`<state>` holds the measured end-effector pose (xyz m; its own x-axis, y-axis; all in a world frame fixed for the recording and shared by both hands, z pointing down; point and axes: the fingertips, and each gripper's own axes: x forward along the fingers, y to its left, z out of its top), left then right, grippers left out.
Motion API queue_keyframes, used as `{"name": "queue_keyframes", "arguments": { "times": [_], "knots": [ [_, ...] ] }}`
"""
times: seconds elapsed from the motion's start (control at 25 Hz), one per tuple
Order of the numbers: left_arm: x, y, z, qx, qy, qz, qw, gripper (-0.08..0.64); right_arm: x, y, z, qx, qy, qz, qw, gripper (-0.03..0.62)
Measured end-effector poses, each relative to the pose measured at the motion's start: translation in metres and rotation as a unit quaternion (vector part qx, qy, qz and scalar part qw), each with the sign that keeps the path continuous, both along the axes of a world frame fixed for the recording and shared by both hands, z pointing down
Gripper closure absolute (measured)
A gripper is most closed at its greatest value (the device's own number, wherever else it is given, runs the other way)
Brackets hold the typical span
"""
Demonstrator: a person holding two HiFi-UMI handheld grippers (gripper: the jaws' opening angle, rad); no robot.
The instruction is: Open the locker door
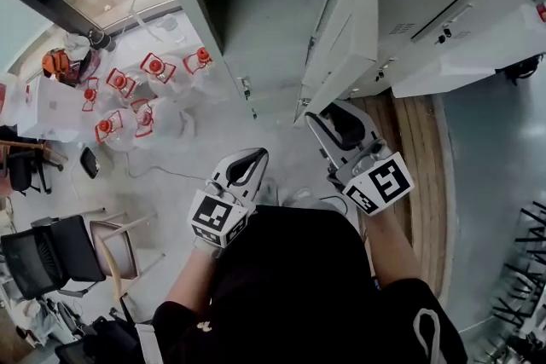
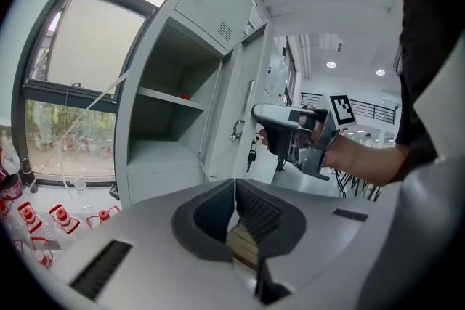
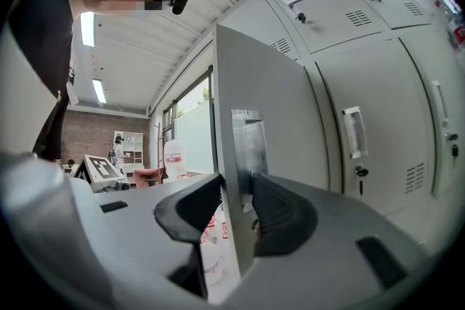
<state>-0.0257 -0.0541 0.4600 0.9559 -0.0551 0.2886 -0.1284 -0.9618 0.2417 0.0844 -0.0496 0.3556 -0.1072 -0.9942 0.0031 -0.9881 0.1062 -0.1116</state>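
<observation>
- The locker door (image 3: pixel 269 83) stands upright with its long axis vertical. It is swung well out from the bank of lockers, and its free edge points toward the person.
- From the head view the door is seen almost edge-on. It juts from the cabinet front beside the open compartment (image 1: pixel 256 13).
- The door is a flat, thin panel of pale grey painted metal with a smooth matte face and a square folded edge. A narrow rectangular handle recess (image 3: pixel 248 138) runs upright near the free edge.
- The right gripper (image 3: pixel 236 203) straddles that free edge just below the recess. One dark ribbed pad sits against each side of the panel, so it grips the door.
- The left gripper (image 2: pixel 235 208) is held apart from the locker, low and to the left. Its jaws are closed together with nothing between them.
- Inside the open locker a flat grey shelf (image 2: pixel 171 99) spans the box-shaped interior.
- The neighbouring closed doors (image 3: pixel 378 120) are the same grey metal, with louvred vent slots, small key locks and upright handles.
- Clear water bottles with red caps (image 1: pixel 128 89) stand on the floor left of the lockers.
</observation>
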Motion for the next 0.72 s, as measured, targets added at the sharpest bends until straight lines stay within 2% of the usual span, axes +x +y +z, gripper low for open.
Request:
{"name": "queue_keyframes", "arguments": {
  "times": [0.12,0.28,0.48,0.72],
  "knots": [
    [0.009,0.016,-0.001,0.003,-0.002,0.013,0.9999,0.535,0.015,0.020,0.002,0.003,-0.013,0.022,1.000,0.448],
    [0.019,0.037,-0.001,0.005,-0.007,0.024,0.9997,0.535,0.035,0.049,0.004,0.012,-0.035,0.056,0.998,0.490],
    [0.034,0.061,0.001,0.009,-0.012,0.035,0.9993,0.535,0.073,0.085,0.007,0.020,-0.044,0.107,0.993,0.515],
    [0.052,0.080,-0.001,0.009,-0.018,0.044,0.9988,0.535,0.118,0.108,0.007,0.023,-0.047,0.141,0.989,0.523]
  ]
}}
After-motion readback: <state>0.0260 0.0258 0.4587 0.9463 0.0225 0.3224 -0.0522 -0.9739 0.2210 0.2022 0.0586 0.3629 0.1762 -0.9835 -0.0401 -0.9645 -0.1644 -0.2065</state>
